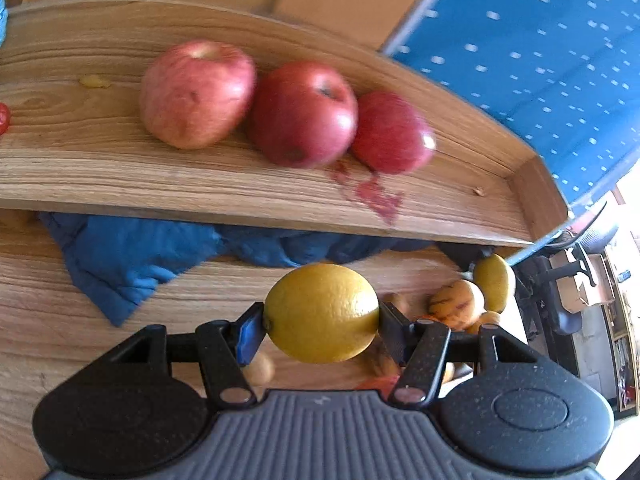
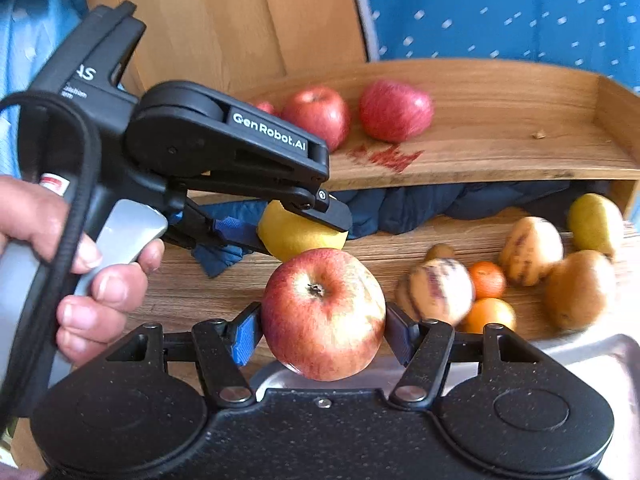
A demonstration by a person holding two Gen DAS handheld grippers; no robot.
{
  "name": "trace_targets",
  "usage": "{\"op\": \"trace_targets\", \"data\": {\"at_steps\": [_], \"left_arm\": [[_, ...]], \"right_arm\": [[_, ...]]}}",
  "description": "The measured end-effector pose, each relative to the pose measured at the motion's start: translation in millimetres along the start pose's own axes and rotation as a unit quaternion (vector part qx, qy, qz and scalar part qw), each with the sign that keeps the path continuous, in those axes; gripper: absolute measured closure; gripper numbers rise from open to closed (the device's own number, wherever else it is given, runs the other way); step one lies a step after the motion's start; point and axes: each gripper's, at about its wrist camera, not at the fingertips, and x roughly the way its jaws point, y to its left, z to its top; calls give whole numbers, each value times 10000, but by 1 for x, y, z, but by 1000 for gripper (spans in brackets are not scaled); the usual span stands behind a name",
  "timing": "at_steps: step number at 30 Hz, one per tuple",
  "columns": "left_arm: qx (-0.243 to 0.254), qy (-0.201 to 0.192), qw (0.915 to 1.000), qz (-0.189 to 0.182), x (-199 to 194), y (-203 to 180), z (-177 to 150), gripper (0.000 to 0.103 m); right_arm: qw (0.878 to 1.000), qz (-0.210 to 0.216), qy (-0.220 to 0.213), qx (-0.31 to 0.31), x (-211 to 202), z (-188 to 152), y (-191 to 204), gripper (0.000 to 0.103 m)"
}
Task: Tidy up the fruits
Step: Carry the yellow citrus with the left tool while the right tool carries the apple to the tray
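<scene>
Tools clamp smooth lemon (image 1: 321, 313), round apple (image 2: 323, 314).

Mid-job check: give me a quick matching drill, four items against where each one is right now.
Items:
1. lemon
2. streaked apple
3. three red apples
4. blue cloth

Places:
A. tucked under the wooden shelf, spilling onto the tabletop
B. clamped in the right gripper
C. in a row on top of the shelf
D. clamped in the left gripper

Pairs: 1-D, 2-B, 3-C, 4-A
</scene>
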Motion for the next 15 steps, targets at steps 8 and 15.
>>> {"op": "trace_targets", "data": {"at_steps": [8,15], "left_arm": [[425,225,9982,-363,7,-56,-29,39],[855,671,9912,-756,29,-113,-67,39]], "right_arm": [[9975,-576,-56,396,-53,-28,-33,38],[9876,-1310,69,858,-93,-63,-75,38]]}}
